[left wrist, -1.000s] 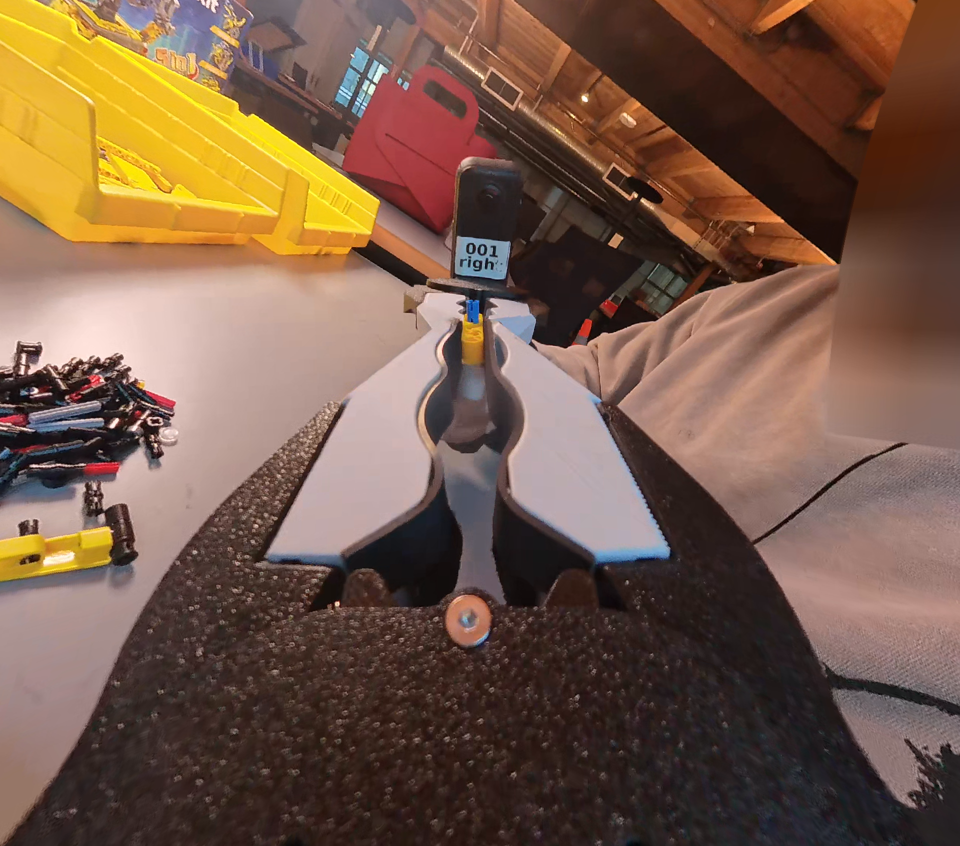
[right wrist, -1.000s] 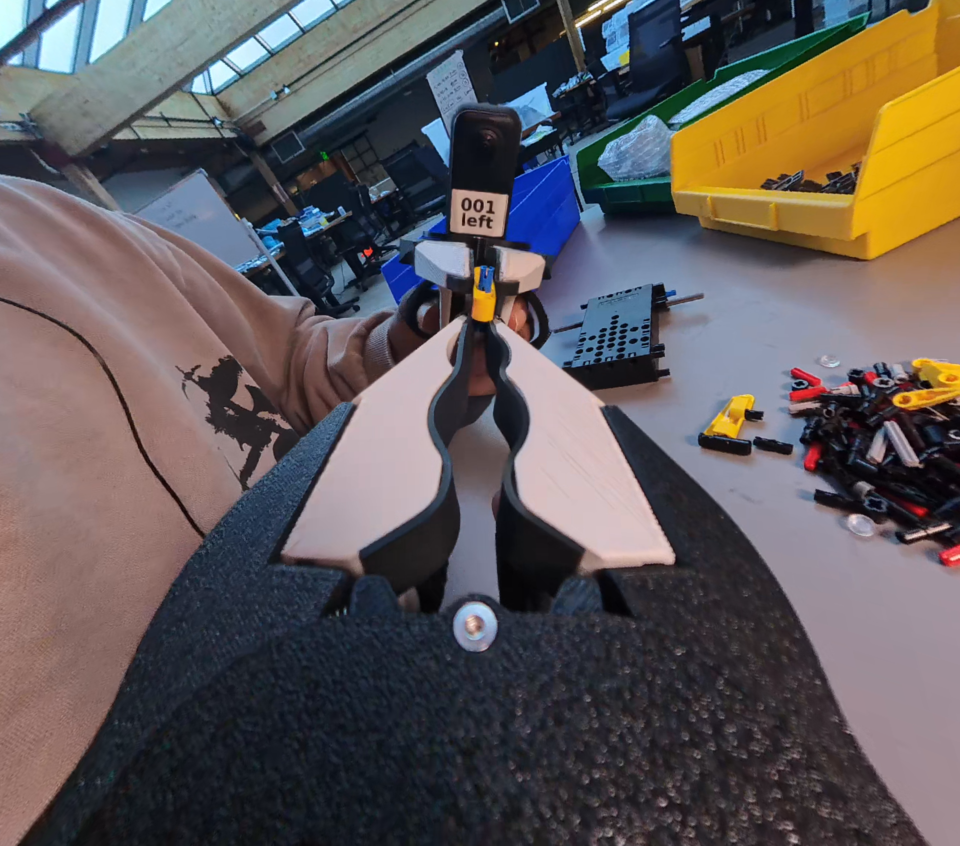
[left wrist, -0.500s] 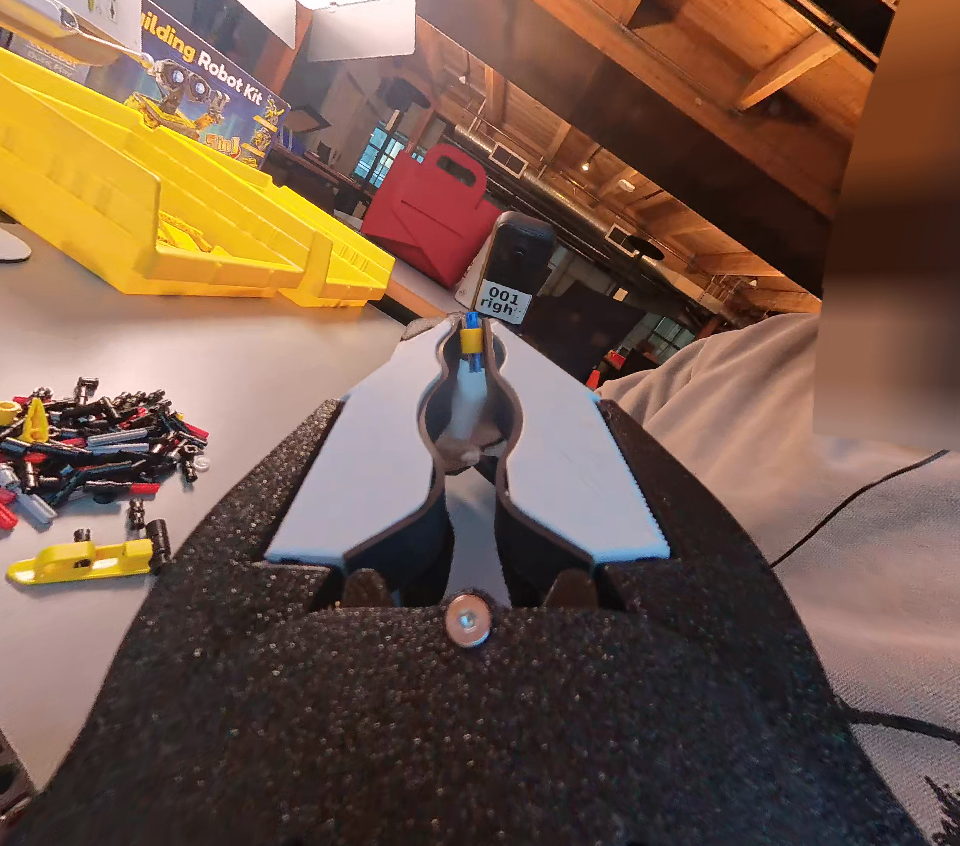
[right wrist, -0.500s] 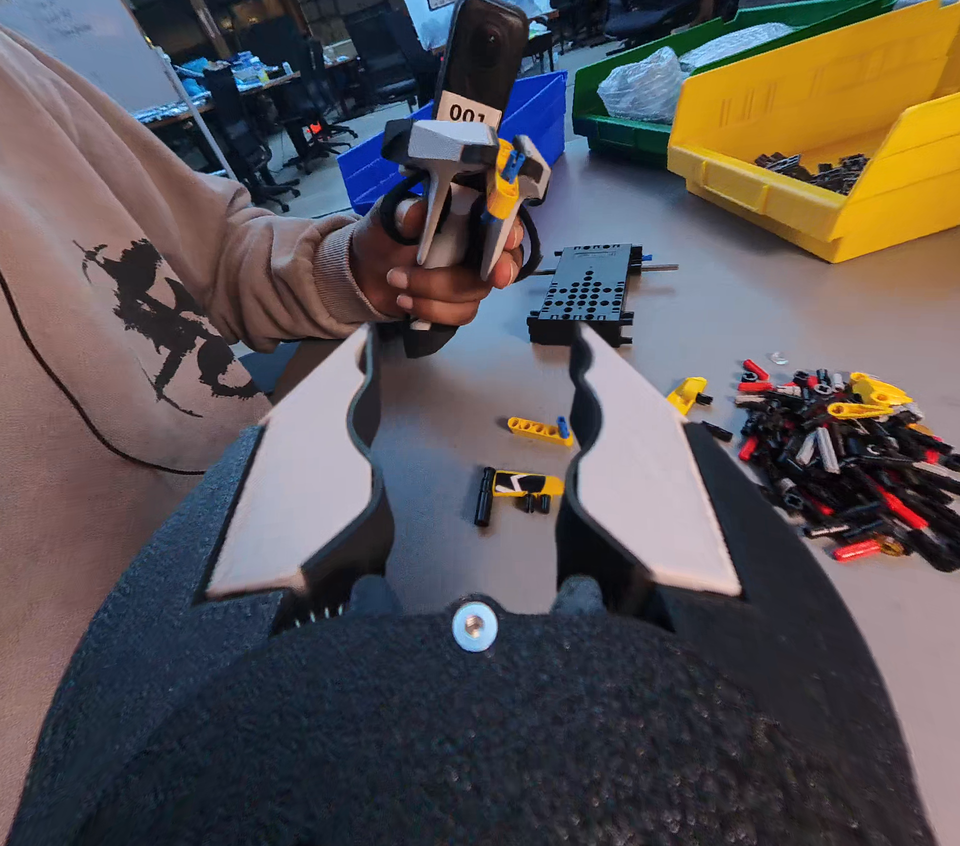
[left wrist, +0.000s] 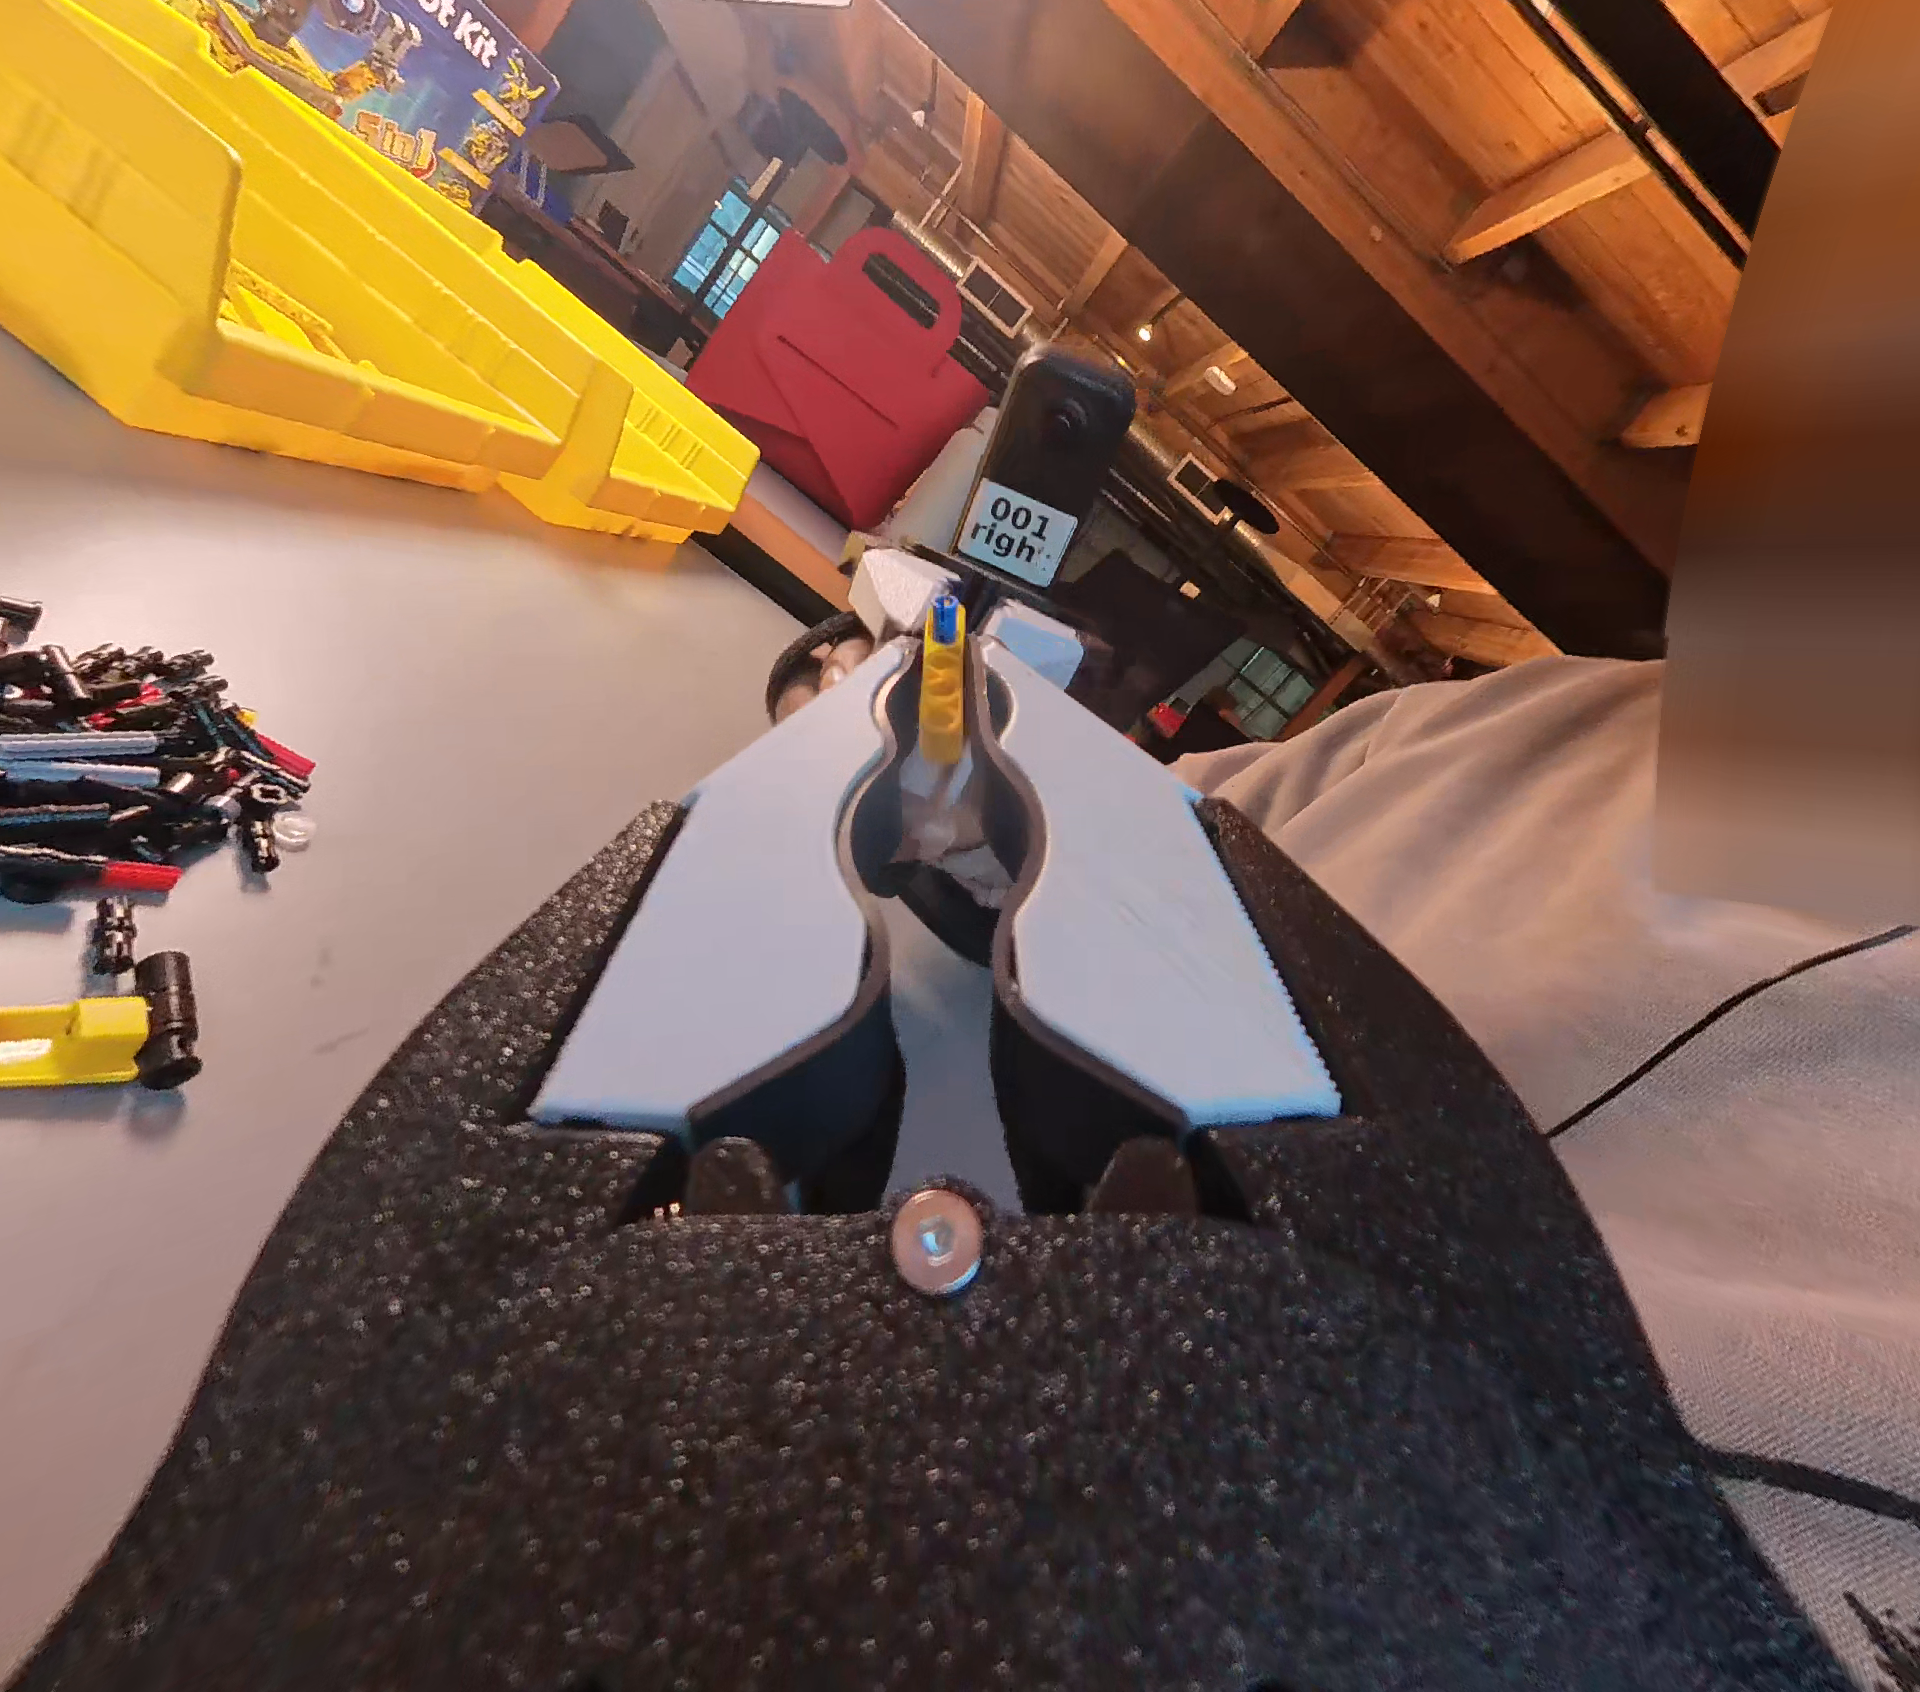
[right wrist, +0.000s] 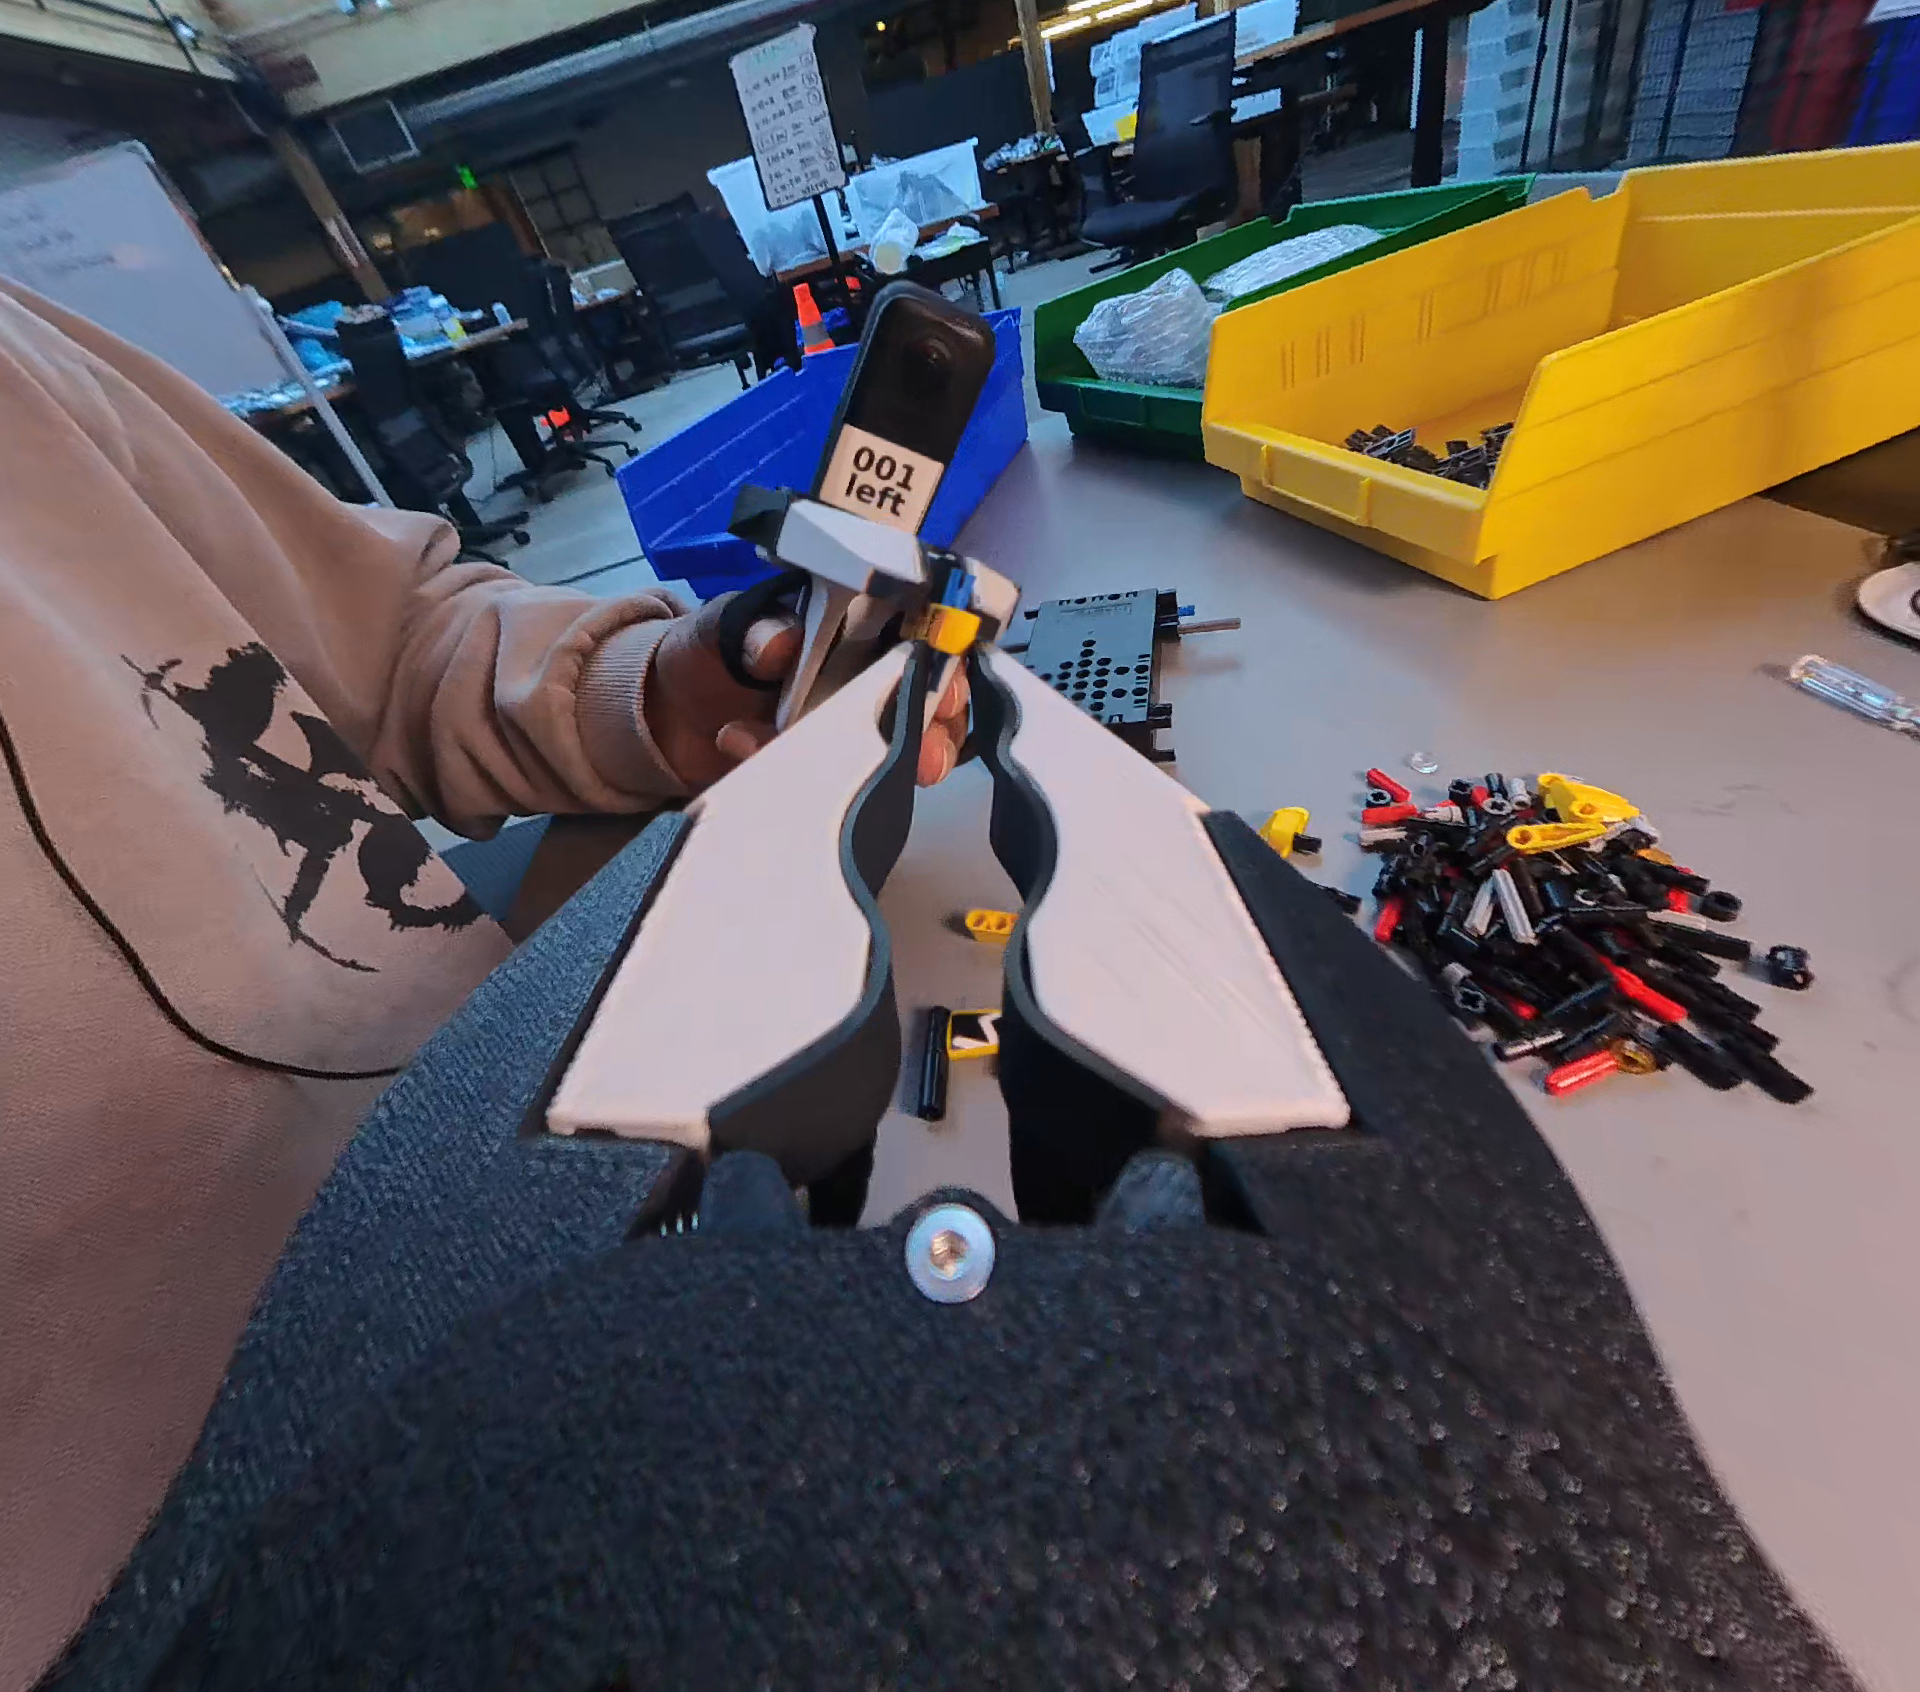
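Note:
My left gripper (left wrist: pixel 943 674) is shut on a small yellow piece (left wrist: pixel 941 702) with a blue pin at its end, held up above the grey table. My right gripper (right wrist: pixel 945 660) faces it tip to tip, its fingers closed in on the same yellow piece (right wrist: pixel 951 626). In the right wrist view the left gripper (right wrist: pixel 940 603) is held by a hand in a beige sleeve. In the left wrist view the right gripper (left wrist: pixel 956 603) shows just beyond the piece.
A pile of black, red and yellow parts (right wrist: pixel 1558 915) lies on the table to the right. A black perforated plate (right wrist: pixel 1101 666) and loose yellow parts (right wrist: pixel 989 920) lie below the grippers. Yellow bins (right wrist: pixel 1558 416), a green bin (right wrist: pixel 1143 395) and a blue bin (right wrist: pixel 727 479) stand behind. Left and right tips are no more than a few centimetres apart.
The right gripper was shut on the piece, opened wide and drew back half a second ago, and has now come back and closed on it. The left gripper kept its hold.

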